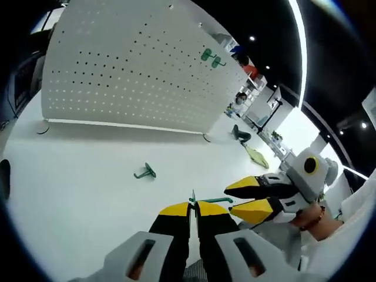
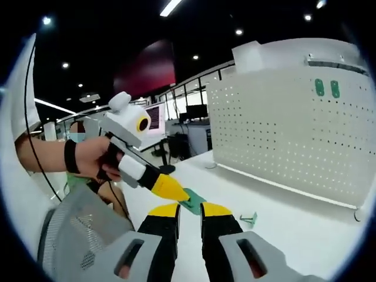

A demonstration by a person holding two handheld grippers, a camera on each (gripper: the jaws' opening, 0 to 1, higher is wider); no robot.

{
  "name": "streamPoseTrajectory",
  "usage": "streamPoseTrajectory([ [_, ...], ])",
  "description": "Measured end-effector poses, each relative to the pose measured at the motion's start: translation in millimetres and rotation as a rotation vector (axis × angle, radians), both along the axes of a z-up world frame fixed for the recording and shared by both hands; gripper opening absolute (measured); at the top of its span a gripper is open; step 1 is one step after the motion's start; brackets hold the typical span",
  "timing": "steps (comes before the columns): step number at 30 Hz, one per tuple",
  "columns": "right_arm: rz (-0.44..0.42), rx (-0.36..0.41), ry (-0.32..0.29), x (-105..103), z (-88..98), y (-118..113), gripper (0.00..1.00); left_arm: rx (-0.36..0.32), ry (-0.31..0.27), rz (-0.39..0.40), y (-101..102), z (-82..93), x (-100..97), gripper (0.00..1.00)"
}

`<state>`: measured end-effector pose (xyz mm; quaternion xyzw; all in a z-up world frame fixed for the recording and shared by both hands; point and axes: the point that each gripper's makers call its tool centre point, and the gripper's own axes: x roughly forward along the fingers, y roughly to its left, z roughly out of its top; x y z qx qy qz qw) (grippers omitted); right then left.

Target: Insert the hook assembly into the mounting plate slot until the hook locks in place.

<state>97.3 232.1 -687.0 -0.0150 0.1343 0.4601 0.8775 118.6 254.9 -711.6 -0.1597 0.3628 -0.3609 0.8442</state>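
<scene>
Two green hooks on pegboard

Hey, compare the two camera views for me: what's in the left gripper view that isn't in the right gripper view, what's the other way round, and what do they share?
Left gripper view: the right gripper coming in with jaws apart, and a dark green piece on the table past the pegboard's end.
Right gripper view: a hand holding the left gripper, and office monitors behind.
Both: the white pegboard with two green hooks mounted on it, a loose green hook on the table, and the green hook piece clamped by the left gripper.
</scene>
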Motion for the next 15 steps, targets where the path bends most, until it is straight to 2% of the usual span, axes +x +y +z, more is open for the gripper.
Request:
streamPoseTrajectory([
  [4,-0.005,-0.018,0.001,-3,0.5,6,0.08,-0.018,0.021,-0.048,1,5.4,-6.0,0.03],
  [10,0.010,-0.101,-0.044,-11,-1.2,19,0.05,0.017,0.029,-0.110,8,5.7,-11.2,0.03],
  [15,0.032,-0.136,-0.062,-11,-0.8,29,0.05,0.044,0.035,-0.134,17,6.7,-12.9,0.03],
])
